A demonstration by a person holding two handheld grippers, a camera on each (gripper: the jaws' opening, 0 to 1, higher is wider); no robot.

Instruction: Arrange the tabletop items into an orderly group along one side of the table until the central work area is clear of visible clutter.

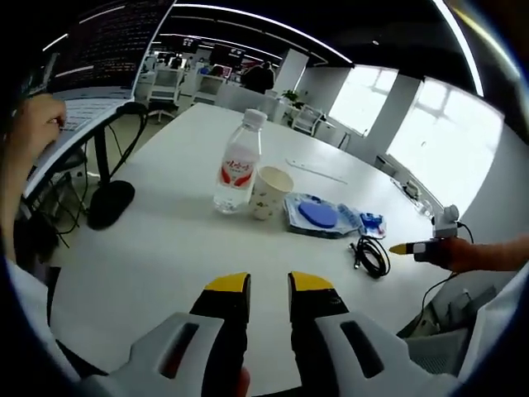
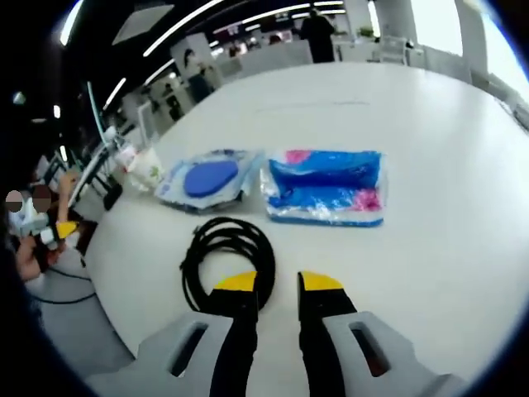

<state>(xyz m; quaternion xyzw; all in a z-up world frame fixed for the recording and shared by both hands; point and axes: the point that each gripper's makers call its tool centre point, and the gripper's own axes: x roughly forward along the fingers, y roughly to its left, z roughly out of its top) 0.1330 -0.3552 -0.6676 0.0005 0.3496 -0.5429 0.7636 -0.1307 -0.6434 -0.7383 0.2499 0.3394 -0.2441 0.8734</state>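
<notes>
Table: one large round white tabletop (image 2: 446, 165); the items sit in a loose row near one edge, with bare surface beyond them.
Left gripper (image 1: 269, 285): one, grey with yellow-tipped jaws; the jaws stand a little apart with nothing between them, hovering over bare table short of the bottle and cup.
Right gripper (image 2: 278, 283): one, same make; jaws parted slightly, holding nothing, the tips at the near edge of the cable coil. In the left gripper view its yellow tip pokes in from the right, beside the cable.
Blue and pink plastic packet (image 2: 325, 186): one, flat and crinkled, lying just right of the pouch with the blue disc in the right gripper view.
Clear plastic pouch holding a round blue disc (image 1: 318, 215): one, flat, between the cup and the blue and pink packet.
Clear water bottle with red label and white cap (image 1: 238, 165): one, upright, just beside the cup.
Pale printed paper cup (image 1: 269, 191): one, upright, between bottle and pouch.
Black coiled cable (image 2: 225, 256): one, lying loose on the table, nearest the right gripper.
Step in hand: judged to be an approach to the cable; no item is gripped yet.
Next move: likely calls for lowering the right jaws over a strand of the coil, closing, then carrying it toward the row of other items.
</notes>
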